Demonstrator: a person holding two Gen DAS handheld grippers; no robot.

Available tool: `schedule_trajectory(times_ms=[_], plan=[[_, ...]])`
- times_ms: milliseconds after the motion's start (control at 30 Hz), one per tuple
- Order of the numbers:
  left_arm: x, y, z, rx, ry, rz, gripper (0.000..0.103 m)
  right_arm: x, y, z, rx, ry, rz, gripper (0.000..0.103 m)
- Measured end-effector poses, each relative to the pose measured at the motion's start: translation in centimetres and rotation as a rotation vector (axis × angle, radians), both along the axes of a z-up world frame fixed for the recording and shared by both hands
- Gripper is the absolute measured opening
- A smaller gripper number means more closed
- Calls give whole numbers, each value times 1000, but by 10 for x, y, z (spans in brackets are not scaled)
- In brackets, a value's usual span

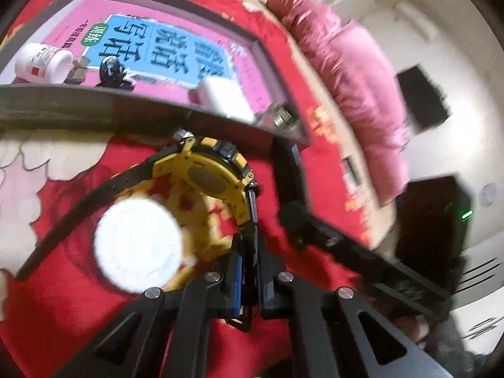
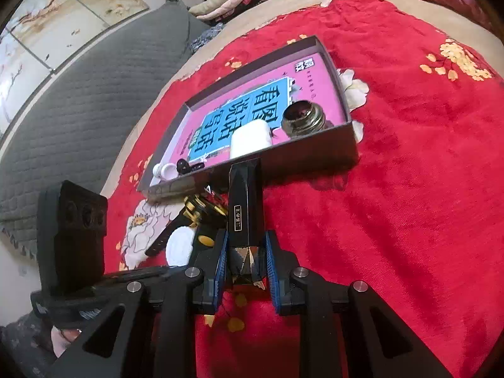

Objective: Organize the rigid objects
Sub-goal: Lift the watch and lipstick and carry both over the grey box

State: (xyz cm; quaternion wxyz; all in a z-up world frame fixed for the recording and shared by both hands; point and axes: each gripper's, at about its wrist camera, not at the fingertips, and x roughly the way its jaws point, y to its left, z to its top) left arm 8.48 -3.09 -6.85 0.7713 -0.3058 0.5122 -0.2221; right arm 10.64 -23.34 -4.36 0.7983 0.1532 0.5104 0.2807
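My left gripper [image 1: 249,252] is shut on the black strap of a yellow and black watch [image 1: 208,173], held just in front of the grey tray's near wall [image 1: 94,107]. A white round lid [image 1: 138,245] lies on the red blanket under the watch. My right gripper [image 2: 245,252] is shut on a black faceted stick-shaped case [image 2: 245,201], its tip at the tray's near wall [image 2: 308,157]. The tray holds a pink and blue book [image 2: 252,110], a white bottle [image 1: 42,63], a white block [image 2: 250,140], a dark round jar [image 2: 302,116] and small black pieces [image 1: 111,71].
Everything rests on a red flowered blanket [image 2: 393,204] over a bed. A pink quilt [image 1: 346,72] lies beyond the tray. A grey padded headboard [image 2: 94,94] and folded clothes [image 2: 226,0] are to the left. The left gripper's body [image 2: 72,230] shows in the right wrist view.
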Motion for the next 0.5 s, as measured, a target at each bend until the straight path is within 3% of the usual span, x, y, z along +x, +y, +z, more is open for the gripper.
schedule_trajectory(times_ms=[100,200,500], plan=[[1,4,13,8,-61,15,7,0,-3,3,5,-10,-11,23],[2,12,27,-35,-104,51,7,-1,-5,6,5,-21,-19,23],[-1,34,68,76,-233,123,7,-8,4,27,40,-91,9,23]])
